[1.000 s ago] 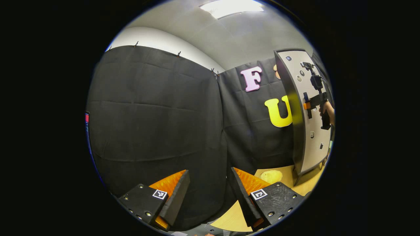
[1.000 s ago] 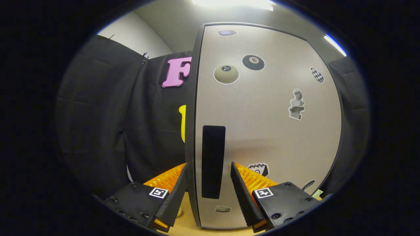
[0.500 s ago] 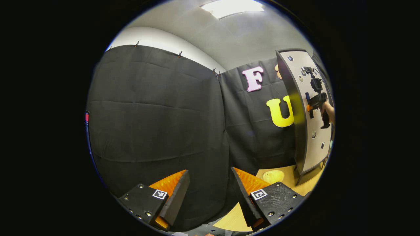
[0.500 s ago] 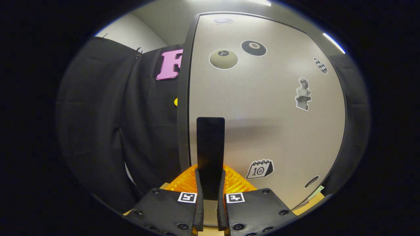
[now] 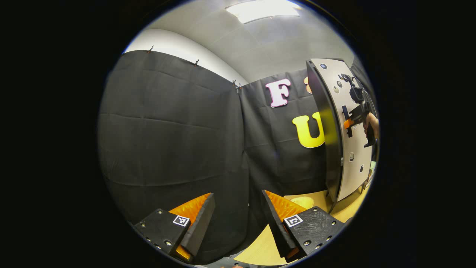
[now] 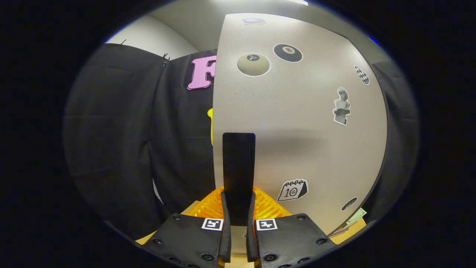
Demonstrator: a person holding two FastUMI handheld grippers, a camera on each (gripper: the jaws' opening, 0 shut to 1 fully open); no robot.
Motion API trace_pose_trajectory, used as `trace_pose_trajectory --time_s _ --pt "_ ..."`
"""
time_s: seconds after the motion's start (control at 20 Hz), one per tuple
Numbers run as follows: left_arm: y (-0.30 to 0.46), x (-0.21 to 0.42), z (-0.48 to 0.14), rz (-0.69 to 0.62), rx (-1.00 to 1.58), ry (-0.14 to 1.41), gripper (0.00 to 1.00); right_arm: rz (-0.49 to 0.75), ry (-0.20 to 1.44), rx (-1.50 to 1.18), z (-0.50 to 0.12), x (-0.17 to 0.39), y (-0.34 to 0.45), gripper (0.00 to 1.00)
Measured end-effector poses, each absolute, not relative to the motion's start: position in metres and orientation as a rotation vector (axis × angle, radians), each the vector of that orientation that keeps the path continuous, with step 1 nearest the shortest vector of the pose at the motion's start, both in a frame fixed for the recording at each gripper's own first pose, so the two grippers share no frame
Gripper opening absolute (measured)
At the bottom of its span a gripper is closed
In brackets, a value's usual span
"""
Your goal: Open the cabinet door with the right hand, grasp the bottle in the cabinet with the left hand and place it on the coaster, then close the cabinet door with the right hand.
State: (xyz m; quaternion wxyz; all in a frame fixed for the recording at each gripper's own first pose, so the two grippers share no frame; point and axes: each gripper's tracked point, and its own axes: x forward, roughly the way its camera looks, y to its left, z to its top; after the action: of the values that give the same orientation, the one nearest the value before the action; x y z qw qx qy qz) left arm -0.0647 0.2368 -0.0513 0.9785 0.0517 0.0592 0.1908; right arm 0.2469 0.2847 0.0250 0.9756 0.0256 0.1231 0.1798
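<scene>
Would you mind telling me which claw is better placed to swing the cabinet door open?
Right. The right claw is shut on the door's black handle; the left claw hangs open, away from the cabinet door.

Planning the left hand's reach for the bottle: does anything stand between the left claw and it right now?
Yes. The cabinet door stands between the open left claw and the cabinet's inside. The right claw is shut on the door handle. No bottle is in sight.

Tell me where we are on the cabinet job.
Done: the right gripper is shut on the black door handle. In hand: opening the cabinet door; how far it has swung I cannot tell. Left: the left gripper, open and empty, must fetch the bottle and set it on the coaster; then close the door.
</scene>
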Motion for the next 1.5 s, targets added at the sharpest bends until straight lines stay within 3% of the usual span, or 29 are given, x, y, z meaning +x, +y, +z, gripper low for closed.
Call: trace_pose_trajectory --time_s 0.5,0.6,0.65,0.95,1.0,1.5 --pt "0.182 -0.025 -0.043 0.219 0.086 0.068 0.72 0.414 0.253 0.082 0.026 0.244 0.274 0.18" --pt "0.170 -0.018 -0.043 0.188 0.081 0.064 0.72 0.412 0.247 0.068 0.026 0.243 0.272 0.14" --pt "0.165 -0.014 -0.042 0.173 0.078 0.062 0.74 0.409 0.246 0.068 0.026 0.242 0.272 0.18" --pt "0.141 0.003 -0.046 0.096 0.068 0.054 0.72 0.396 0.248 0.076 0.027 0.240 0.264 0.14" --pt "0.138 0.004 -0.047 0.085 0.066 0.054 0.72 0.392 0.248 0.081 0.027 0.239 0.263 0.18" --pt "0.061 0.019 -0.046 -0.060 0.036 0.044 0.74 0.376 0.248 0.088 0.029 0.235 0.251 0.14"
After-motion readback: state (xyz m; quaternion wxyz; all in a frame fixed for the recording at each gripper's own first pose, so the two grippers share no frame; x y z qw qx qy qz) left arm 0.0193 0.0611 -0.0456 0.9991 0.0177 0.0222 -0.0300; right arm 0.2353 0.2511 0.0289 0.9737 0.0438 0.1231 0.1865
